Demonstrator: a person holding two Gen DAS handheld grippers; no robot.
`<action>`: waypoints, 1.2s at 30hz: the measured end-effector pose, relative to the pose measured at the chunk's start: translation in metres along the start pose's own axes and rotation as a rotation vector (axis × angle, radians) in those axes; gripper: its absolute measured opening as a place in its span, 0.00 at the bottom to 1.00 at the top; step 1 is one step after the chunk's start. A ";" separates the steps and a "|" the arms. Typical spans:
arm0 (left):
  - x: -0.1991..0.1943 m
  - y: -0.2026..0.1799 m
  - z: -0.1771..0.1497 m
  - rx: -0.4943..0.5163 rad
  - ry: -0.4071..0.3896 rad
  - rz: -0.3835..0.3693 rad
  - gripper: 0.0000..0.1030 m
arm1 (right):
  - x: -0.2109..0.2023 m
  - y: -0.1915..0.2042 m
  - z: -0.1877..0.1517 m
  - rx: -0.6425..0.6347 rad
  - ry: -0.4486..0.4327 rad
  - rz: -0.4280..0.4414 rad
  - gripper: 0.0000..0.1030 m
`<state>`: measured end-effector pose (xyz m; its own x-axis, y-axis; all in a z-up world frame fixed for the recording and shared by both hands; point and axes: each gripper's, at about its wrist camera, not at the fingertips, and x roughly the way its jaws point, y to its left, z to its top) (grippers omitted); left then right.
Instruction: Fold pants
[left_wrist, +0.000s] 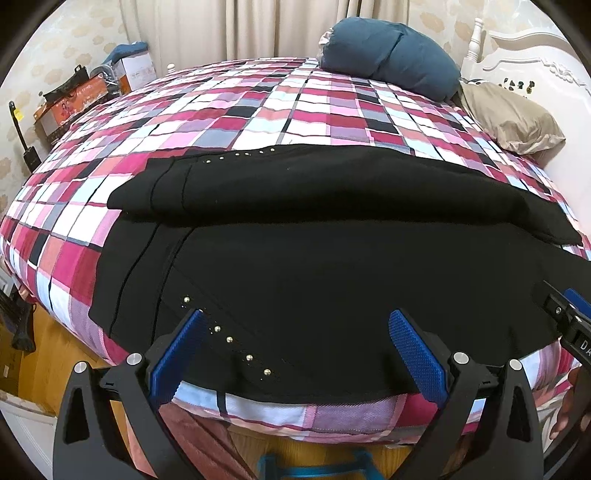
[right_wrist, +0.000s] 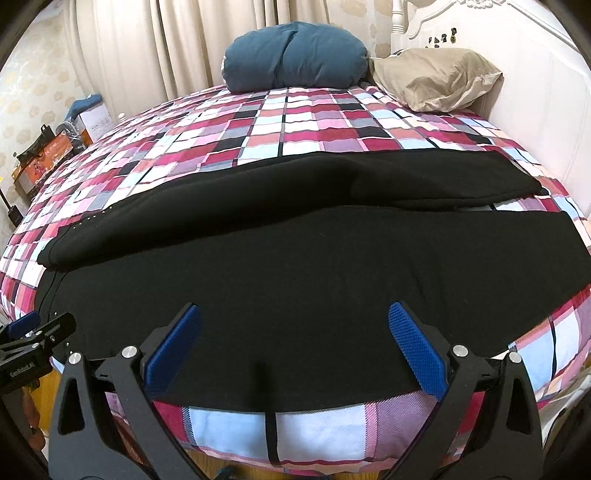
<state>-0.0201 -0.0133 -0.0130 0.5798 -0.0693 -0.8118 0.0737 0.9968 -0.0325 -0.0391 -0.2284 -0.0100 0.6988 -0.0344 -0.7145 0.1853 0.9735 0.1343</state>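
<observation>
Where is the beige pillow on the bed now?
The beige pillow lies at the far right of the bed, against the white headboard, right beside the blue pillow.

pants (left_wrist: 332, 266): your left view cuts the leg ends off at the right edge.
right gripper (left_wrist: 569, 317): from your left camera only a corner shows at the frame edge.
left gripper (right_wrist: 33, 343): likewise clipped by the right view's left edge.
boxes (left_wrist: 74, 99): print too small for you to read.
bed (right_wrist: 332, 428): near side drops below frame.
</observation>
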 end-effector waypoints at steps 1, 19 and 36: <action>0.000 0.000 0.000 0.000 0.002 -0.001 0.96 | 0.000 0.000 0.000 0.000 0.001 -0.001 0.98; 0.005 0.000 -0.004 -0.005 0.020 -0.006 0.96 | 0.001 -0.005 -0.002 0.001 0.006 -0.004 0.98; 0.010 0.002 -0.007 -0.011 0.035 -0.008 0.96 | 0.006 0.000 -0.006 -0.003 0.027 -0.008 0.98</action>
<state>-0.0198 -0.0119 -0.0246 0.5506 -0.0759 -0.8313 0.0694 0.9966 -0.0451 -0.0391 -0.2271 -0.0180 0.6785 -0.0366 -0.7337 0.1891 0.9738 0.1264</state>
